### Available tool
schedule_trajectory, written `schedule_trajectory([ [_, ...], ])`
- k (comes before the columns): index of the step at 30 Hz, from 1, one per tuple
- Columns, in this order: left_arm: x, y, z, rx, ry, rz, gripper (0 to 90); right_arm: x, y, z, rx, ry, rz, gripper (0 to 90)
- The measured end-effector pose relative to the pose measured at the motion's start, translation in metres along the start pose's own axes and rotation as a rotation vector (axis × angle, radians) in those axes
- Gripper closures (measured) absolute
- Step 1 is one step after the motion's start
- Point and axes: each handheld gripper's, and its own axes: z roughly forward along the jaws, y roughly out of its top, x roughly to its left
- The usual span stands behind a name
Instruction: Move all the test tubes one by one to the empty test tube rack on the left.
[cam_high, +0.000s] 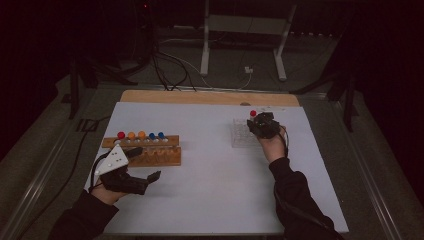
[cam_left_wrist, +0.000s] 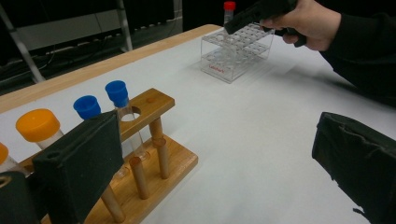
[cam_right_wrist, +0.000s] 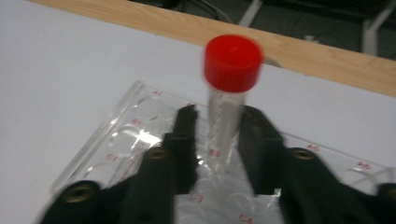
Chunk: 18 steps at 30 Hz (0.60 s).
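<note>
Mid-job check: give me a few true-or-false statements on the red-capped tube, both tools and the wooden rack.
1. The red-capped tube stands in the clear rack. True.
2. The right tool has a jaw on each side of that tube. True.
3. The wooden rack holds only blue-capped tubes. False: orange-capped tubes stand in it too.
4. The left tool grips a blue-capped tube. False: its jaws are wide apart with nothing between them.
</note>
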Motion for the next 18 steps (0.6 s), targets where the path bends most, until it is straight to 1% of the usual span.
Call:
schedule_trajectory([
  [1,0.0,0.0,0.0,0.0,-0.002,0.0,2.7,0.0,0.0,0.0,0.001,-0.01,0.001,74.2],
  [3,0.0,-0.001,0.001,0.003,-0.003,-0.002,2.7,0.0,0.001,0.0,-0.002,-0.013,0.004,74.8],
  [7,0.0,0.001,0.002,0.006,-0.008,-0.004,2.7,0.002,0.006,-0.008,-0.032,-0.031,-0.03,75.0],
  [12,-0.001,0.005,0.001,0.001,-0.008,-0.001,2.7,0.006,0.019,-0.027,-0.083,-0.032,-0.058,75.1],
  [13,-0.001,0.006,0.001,0.0,-0.015,-0.003,2.7,0.006,0.021,-0.032,-0.093,-0.031,-0.064,75.1],
  [15,-0.002,0.008,0.002,-0.001,-0.014,-0.002,2.7,0.007,0.027,-0.042,-0.114,-0.024,-0.074,75.1],
  [16,-0.002,0.009,0.002,-0.001,-0.021,-0.004,2.7,0.008,0.029,-0.047,-0.125,-0.022,-0.081,75.1],
  [18,-0.003,0.011,0.004,0.0,-0.022,0.002,2.7,0.011,0.033,-0.057,-0.144,-0.011,-0.089,75.1],
])
